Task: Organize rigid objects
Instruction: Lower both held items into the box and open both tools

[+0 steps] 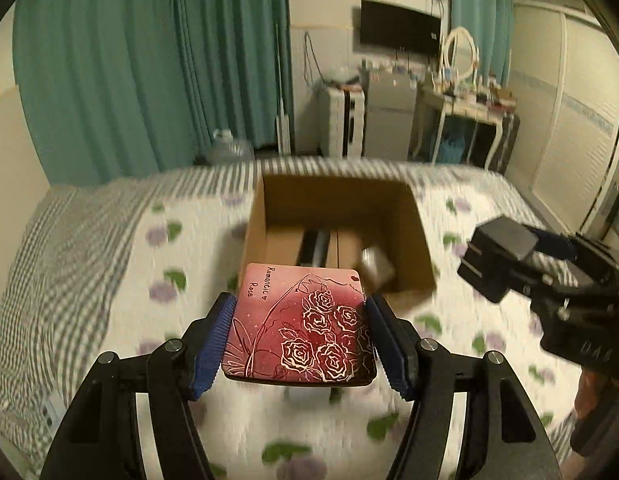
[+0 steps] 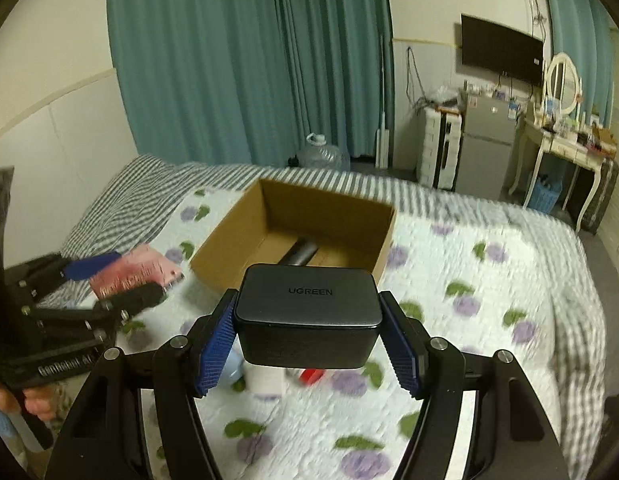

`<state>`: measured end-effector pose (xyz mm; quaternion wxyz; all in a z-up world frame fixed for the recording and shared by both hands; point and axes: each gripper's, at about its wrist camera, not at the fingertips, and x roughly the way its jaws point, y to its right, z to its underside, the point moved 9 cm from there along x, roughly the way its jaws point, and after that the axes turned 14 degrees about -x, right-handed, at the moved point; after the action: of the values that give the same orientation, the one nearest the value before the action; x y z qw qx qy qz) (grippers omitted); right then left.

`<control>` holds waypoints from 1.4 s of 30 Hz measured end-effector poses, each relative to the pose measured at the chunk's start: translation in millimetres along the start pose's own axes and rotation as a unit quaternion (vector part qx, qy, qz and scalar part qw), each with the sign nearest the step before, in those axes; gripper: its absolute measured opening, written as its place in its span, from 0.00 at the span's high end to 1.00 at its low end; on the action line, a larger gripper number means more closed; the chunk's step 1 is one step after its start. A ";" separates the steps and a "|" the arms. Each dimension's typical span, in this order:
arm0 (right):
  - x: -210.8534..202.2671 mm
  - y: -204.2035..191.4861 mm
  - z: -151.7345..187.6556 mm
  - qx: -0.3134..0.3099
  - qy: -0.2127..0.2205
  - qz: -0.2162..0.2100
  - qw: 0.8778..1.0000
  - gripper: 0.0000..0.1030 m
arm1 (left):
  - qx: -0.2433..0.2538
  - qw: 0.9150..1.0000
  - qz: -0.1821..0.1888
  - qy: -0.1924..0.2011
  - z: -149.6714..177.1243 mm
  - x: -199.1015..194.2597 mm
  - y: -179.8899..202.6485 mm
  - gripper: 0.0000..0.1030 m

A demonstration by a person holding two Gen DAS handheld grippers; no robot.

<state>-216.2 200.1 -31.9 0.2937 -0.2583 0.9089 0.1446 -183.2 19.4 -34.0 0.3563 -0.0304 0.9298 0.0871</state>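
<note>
Left wrist view: the left hand-held gripper (image 1: 299, 332) pinches the red rose-print case (image 1: 299, 326) by its side edges, held flat just before the cardboard box (image 1: 335, 196) on the bed (image 1: 89, 260), evidently for loading. Right wrist view: the right hand-held gripper (image 2: 307, 326) clamps the black UGREEN charger (image 2: 307, 312) level, short of the box's near wall, likely awaiting its turn.

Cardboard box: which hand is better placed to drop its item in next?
Probably left. Its tongs hold the pink case right at the cardboard box's near edge; the right tongs with the black charger look farther back.
</note>
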 end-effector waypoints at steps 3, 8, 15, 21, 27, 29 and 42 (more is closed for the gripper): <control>8.7 14.5 -18.5 -0.009 0.007 0.012 1.000 0.34 | -0.001 1.000 0.006 0.019 -24.7 10.9 7.0 0.35; 44.3 40.5 -41.7 -0.007 0.008 0.021 1.000 0.34 | 0.001 1.000 0.004 0.017 -42.3 58.4 14.1 0.35; 106.4 50.8 -40.6 -0.004 -0.005 0.006 1.000 0.34 | 0.016 0.999 -0.012 -0.031 -11.6 140.4 15.5 0.35; 139.4 42.7 -29.6 -0.003 -0.015 -0.021 1.000 0.34 | 0.024 0.999 -0.017 -0.043 3.3 174.8 14.2 0.34; 152.7 42.1 -24.0 -0.005 -0.020 -0.025 0.999 0.34 | 0.033 0.998 -0.023 -0.049 5.2 184.1 20.9 0.32; 151.8 44.3 -24.0 -0.005 -0.018 -0.022 1.000 0.34 | 0.027 0.998 -0.023 -0.050 4.5 183.1 20.3 0.32; 171.9 47.1 -31.8 -0.009 -0.035 -0.010 0.999 0.34 | 0.018 0.999 -0.039 -0.010 -18.3 154.4 0.2 0.31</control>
<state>-376.2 159.7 -106.2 0.3243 -0.2643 0.8943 0.1587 -310.2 17.1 -123.7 0.3688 -0.0588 0.9259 0.0566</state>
